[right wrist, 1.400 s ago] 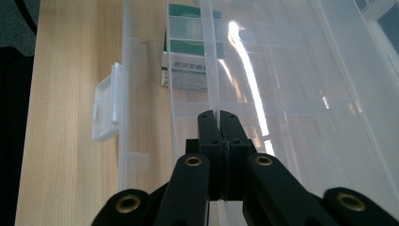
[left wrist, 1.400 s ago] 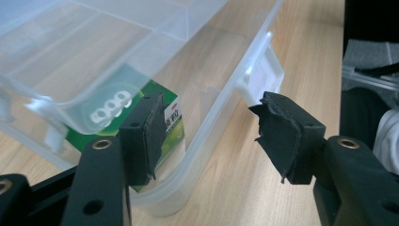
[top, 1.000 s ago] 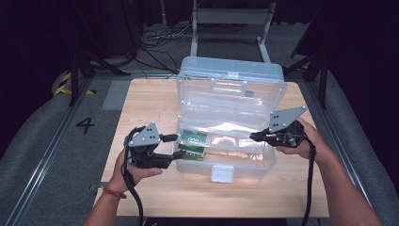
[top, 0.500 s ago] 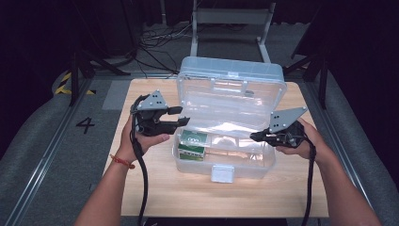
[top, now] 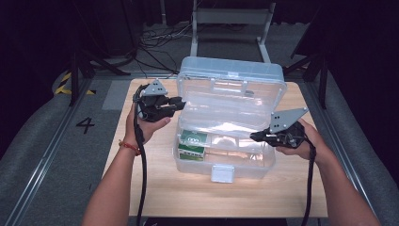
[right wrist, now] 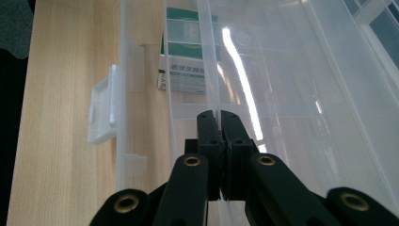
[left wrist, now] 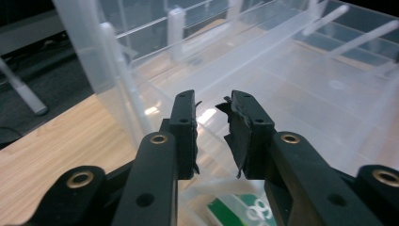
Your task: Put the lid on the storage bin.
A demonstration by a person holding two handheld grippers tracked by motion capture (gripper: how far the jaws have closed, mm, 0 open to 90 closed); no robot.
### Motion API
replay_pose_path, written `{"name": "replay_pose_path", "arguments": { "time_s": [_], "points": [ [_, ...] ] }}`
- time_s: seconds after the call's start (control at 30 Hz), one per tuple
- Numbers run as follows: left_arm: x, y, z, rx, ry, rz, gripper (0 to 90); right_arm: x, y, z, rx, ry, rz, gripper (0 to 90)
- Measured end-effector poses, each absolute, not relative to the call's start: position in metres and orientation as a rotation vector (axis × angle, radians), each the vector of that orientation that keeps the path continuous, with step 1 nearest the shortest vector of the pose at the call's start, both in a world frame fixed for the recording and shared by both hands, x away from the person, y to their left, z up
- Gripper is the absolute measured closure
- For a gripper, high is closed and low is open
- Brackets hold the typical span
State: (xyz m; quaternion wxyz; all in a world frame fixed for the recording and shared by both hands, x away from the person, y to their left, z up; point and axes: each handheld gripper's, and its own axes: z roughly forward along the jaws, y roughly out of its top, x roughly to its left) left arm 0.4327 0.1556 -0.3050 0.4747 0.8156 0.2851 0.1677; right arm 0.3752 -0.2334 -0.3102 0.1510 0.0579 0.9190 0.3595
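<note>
**A:** Start at the left gripper (left wrist: pixel 211 115). What are its jaws doing?

**B:** They stand a little apart with nothing between them, raised at the lid's (top: pixel 231 89) left end, about nine o'clock from the lid's middle in the high view. In the left gripper view they aim at the clear wall just ahead, not yet touching it.

**A:** And the right gripper (right wrist: pixel 219 123)?

**B:** Pinched tight on the front wall of the clear storage box (top: pixel 223 160); the thin plastic edge runs up between its jaws. It sits at about three o'clock on the box, holding it down.

**A:** Where's the green-and-white carton (top: pixel 192 145)?

**B:** Lying flat inside the box, at the left end, roughly eight o'clock from the box's centre. The white latch (top: pixel 222 173) hangs at six o'clock.

**A:** So closing the lid looks like the step in hand. How to do it well?

**B:** I'd catch the lid's side rim squarely, then swing it toward six o'clock slowly. The right gripper's pinch must come off the front wall before the lid lands, or the jaws get trapped. The wooden table (top: pixel 141 188) is smooth, so the box could slide.
</note>
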Motion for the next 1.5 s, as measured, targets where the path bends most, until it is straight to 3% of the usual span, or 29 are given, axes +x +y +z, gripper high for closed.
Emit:
{"name": "replay_pose_path", "arguments": {
  "time_s": [0.6, 1.5],
  "points": [
    [0.462, 0.159, -0.302, 2.006, 0.698, 0.428, 89.5, 0.372, -0.235, -0.312, 0.182, 2.621, 1.039, 87.8],
    [0.453, 0.161, -0.297, 1.983, 0.662, 0.443, 90.0, 0.356, -0.238, -0.320, 0.245, 2.510, 1.051, 81.8]
  ]
}}
